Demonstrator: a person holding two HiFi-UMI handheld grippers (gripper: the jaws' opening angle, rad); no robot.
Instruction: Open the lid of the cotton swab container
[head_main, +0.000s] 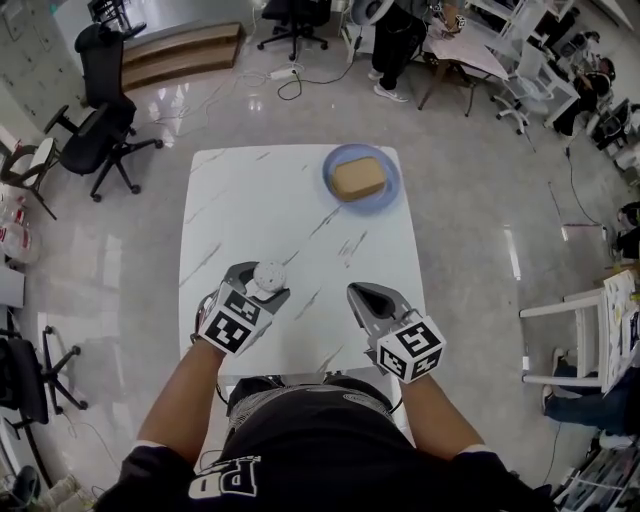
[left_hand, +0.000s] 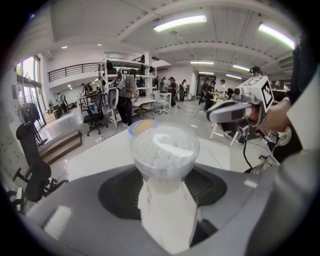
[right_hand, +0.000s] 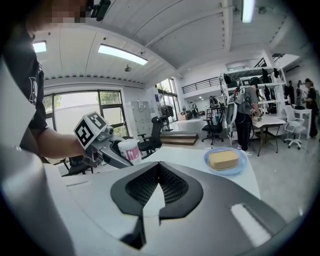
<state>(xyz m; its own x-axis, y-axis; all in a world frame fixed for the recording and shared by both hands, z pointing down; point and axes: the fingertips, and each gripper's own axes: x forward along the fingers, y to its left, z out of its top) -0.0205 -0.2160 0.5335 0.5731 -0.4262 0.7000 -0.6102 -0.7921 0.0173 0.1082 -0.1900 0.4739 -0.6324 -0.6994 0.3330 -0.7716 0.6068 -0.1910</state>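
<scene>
Cotton swab container (left_hand: 165, 150) pinched by left gripper (head_main: 260, 283), angled down; right gripper (head_main: 355, 293) fingers pressed together.

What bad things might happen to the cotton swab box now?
1. Only the left gripper holds the cotton swab container, seemingly up off the table. If that grip slips, it may drop.
2. The right gripper is shut and empty, so it might bump the lid instead of grabbing it.
3. The container looks packed with swabs, which could spill if the lid pops off suddenly.
</scene>
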